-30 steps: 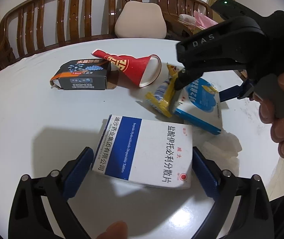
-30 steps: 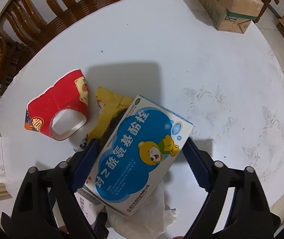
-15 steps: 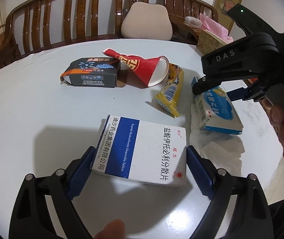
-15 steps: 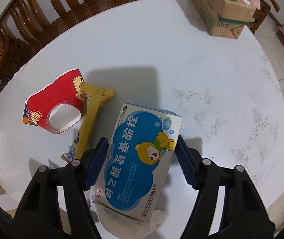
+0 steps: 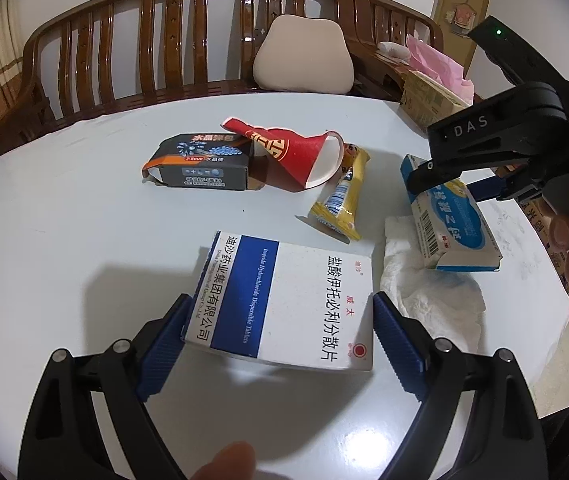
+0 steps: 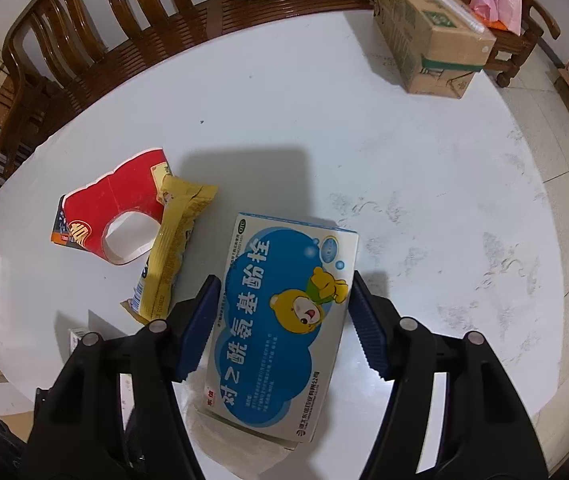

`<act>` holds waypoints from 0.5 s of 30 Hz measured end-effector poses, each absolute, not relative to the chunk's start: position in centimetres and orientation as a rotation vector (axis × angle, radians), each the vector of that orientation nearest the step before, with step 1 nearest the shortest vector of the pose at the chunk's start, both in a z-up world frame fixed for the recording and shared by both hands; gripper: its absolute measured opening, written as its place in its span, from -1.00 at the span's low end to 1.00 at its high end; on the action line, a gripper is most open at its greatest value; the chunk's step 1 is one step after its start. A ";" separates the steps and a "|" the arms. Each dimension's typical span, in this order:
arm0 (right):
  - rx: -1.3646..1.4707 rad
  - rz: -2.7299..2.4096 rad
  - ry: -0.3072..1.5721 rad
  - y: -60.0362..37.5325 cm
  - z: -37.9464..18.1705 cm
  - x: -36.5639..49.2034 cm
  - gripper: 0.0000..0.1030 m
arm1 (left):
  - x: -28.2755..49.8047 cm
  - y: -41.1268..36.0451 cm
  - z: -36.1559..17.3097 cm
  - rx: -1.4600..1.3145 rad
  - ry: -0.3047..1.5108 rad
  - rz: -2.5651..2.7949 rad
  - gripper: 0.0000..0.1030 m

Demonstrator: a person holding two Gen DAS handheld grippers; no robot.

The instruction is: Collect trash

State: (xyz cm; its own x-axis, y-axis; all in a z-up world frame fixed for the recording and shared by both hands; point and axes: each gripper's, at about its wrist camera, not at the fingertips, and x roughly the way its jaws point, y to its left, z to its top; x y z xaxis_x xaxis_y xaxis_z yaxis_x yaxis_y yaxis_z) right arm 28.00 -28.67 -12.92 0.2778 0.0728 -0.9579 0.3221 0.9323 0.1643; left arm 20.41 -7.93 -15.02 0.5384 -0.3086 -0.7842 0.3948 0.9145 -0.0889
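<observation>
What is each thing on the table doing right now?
left claw, closing, white box touched by both pads
right claw, closing, bear box touched by both pads
red paper cup, on its side, squashed
black box, lying down, end flaps open
yellow wrapper, lying flat
tissue, crumpled

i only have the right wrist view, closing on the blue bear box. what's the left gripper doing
Observer: The left gripper has its jaws closing on a white and blue medicine box, with its pads at both sides.
Operator: is my box flat on the table
Observer: No. From the left wrist view the blue bear box, between the closing jaws of the right gripper, sits tilted over a crumpled white tissue.
Operator: what's behind the red cup
Observer: A dark box with an open end flap lies against the red paper cup.
</observation>
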 end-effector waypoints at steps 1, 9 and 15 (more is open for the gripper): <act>0.361 -0.172 1.283 -28.6 -12.8 27.9 0.21 | 20.4 -7.9 -14.9 0.105 0.908 -0.417 0.67; 0.339 -0.155 1.232 -28.2 -10.5 27.1 0.20 | 19.5 -7.8 -13.2 0.104 0.883 -0.406 0.66; 0.309 -0.122 1.171 -28.2 -7.9 26.1 0.20 | 18.0 -7.9 -11.5 0.105 0.857 -0.391 0.66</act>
